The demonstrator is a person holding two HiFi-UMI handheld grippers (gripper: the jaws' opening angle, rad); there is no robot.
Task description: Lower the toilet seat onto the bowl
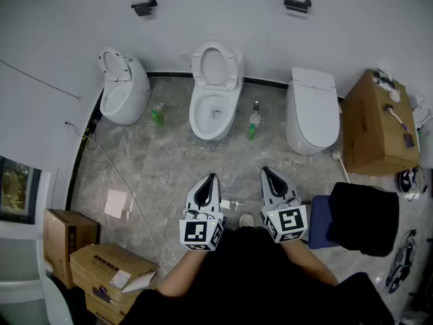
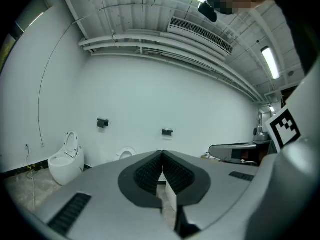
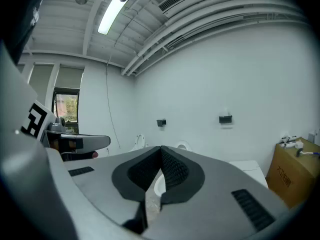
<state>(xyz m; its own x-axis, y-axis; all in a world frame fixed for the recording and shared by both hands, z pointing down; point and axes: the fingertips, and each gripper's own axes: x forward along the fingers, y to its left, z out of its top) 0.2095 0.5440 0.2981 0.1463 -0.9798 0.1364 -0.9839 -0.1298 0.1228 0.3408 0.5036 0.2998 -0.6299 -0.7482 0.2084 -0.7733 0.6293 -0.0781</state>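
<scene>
Clenched and empty, left tongs and right tongs face middle toilet, likely pre-approach; its seat stands raised, well apart.

No legible text or labels

left tool, right tool grey; black ribbed pads; white cubes, black square markers; black clothing.

White toilet seat raised upright behind open white bowl, middle of three
</scene>
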